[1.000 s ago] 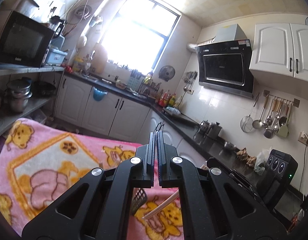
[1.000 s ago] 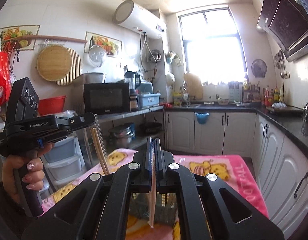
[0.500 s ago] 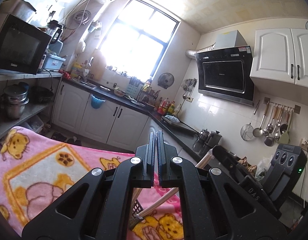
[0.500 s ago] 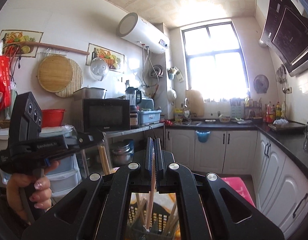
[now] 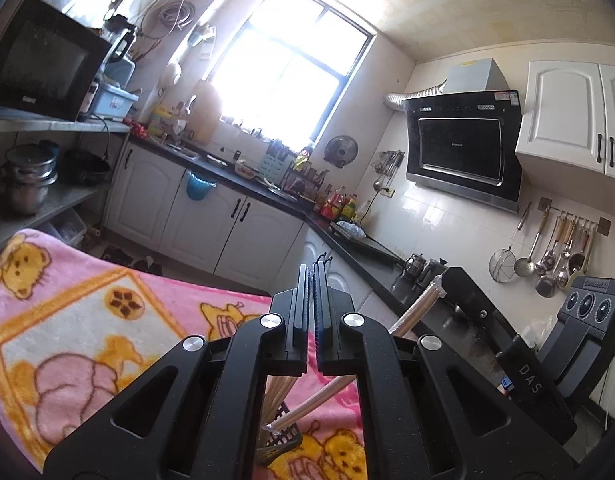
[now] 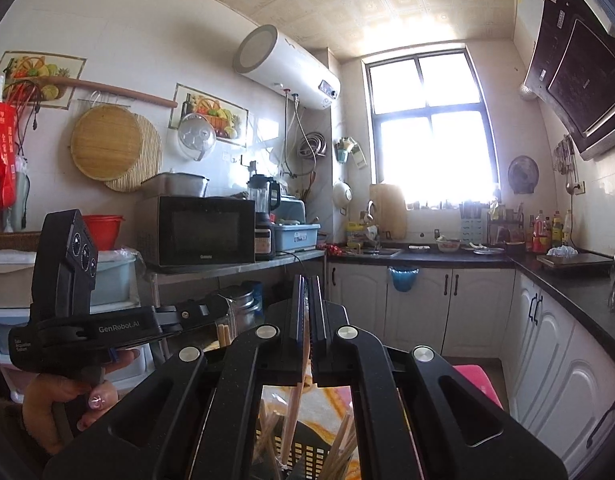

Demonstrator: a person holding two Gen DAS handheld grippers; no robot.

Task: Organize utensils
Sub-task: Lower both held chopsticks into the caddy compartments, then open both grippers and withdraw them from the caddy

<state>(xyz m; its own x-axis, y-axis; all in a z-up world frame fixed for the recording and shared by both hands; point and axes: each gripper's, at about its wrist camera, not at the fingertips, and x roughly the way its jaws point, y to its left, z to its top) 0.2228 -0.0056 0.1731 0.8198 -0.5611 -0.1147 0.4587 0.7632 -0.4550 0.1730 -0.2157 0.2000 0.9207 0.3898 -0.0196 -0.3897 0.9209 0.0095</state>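
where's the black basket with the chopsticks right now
In the right wrist view the black basket sits at the bottom centre, on the pink blanket, directly below the shut right gripper.

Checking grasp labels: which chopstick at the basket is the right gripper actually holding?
The upright chopstick clamped in the right gripper, its lower end in the black basket; the loose chopsticks merely lean inside it.

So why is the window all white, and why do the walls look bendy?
Left wrist view: sun glare blows out the tall kitchen window, hazing the wall around it. Right wrist view: the same window is washed white too. Both views: the fisheye lens curves straight edges, like the white cabinet doors, most near the rims; corners go dark.
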